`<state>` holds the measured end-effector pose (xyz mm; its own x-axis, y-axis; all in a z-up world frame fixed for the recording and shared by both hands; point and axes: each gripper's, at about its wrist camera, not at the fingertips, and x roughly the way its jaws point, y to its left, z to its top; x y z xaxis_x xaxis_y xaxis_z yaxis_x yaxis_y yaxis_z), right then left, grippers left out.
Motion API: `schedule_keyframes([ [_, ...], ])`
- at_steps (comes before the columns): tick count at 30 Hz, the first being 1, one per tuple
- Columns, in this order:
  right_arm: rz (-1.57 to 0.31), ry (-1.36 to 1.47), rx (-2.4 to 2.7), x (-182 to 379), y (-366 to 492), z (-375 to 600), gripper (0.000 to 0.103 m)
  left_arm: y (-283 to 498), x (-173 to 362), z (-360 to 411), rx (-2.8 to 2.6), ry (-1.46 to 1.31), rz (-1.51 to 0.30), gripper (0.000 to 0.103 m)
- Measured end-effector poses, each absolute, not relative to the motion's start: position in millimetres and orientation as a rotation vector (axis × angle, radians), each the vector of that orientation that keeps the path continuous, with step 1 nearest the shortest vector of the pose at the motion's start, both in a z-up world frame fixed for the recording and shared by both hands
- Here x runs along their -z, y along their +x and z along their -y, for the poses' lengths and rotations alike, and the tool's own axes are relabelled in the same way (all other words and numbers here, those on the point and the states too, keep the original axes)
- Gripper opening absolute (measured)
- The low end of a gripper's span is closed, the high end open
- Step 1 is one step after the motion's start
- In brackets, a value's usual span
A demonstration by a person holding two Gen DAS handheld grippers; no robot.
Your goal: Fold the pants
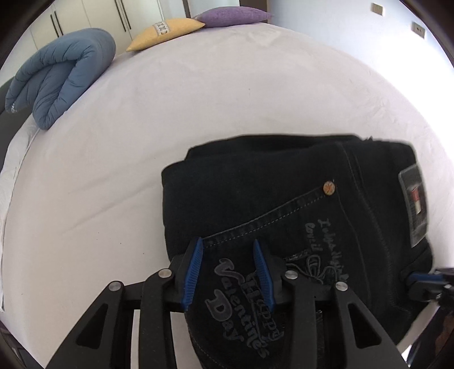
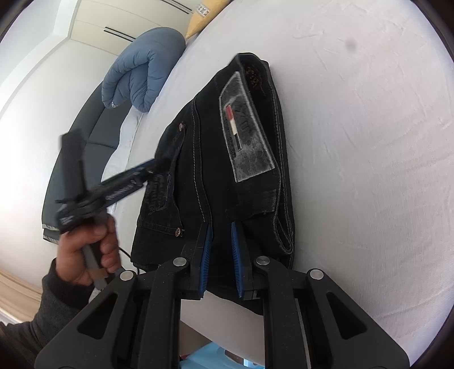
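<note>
Black pants (image 1: 283, 204), folded into a compact stack, lie on the bed (image 1: 170, 119) w/ white sheet, at 6 o'clock edge in the right wrist view. Left gripper (image 1: 230, 274) sits over the embroidered pocket, jaws partly apart, pads beside the fabric, grip unclear. Right gripper (image 2: 220, 259) is narrow, clamped on the pants' near edge. Blue duvet (image 1: 62, 76) at 10 o'clock, yellow cushion (image 1: 167, 32) and purple cushion (image 1: 235, 15) at 12. Left hand (image 2: 85, 252) holds its handle.

place: home bedroom | signs: bed (image 1: 198, 93) with white sheet; blue duvet (image 1: 62, 73), cushions (image 1: 167, 31) upper left; wardrobe doors (image 1: 93, 14) behind
</note>
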<state>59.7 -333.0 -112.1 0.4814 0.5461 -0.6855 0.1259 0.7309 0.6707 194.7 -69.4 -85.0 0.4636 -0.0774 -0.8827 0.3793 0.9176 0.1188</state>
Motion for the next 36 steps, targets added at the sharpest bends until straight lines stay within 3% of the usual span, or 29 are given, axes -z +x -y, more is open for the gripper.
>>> schedule_keyframes([
  [16,-1.048,0.723,-0.257,109,57,327,0.012,63,93,72,0.263,0.382,-0.834,0.037],
  [24,-1.026,0.704,-0.254,108,52,319,0.012,66,104,57,0.296,0.319,-0.830,0.037],
  [26,-1.027,0.658,-0.249,98,51,313,0.016,69,91,53,0.315,0.300,-0.855,0.039],
  [27,-1.027,0.630,-0.243,87,49,309,0.016,69,80,47,0.330,0.270,-0.860,0.043],
  [29,-0.986,0.612,-0.255,65,44,310,0.017,63,59,32,0.320,0.209,-0.817,0.064],
  [30,-0.946,0.614,-0.272,53,41,314,0.017,62,47,22,0.300,0.178,-0.777,0.086],
  [31,-0.920,0.616,-0.277,46,39,318,0.023,65,37,12,0.281,0.143,-0.747,0.103],
  [33,-0.898,0.628,-0.251,39,41,332,0.054,87,35,-4,0.286,0.070,-0.786,0.102],
  [34,-0.900,0.648,-0.223,41,45,342,0.075,99,39,-10,0.287,0.042,-0.817,0.102],
  [36,-0.923,0.697,-0.172,48,55,358,0.077,120,49,-21,0.284,-0.010,-0.886,0.101],
])
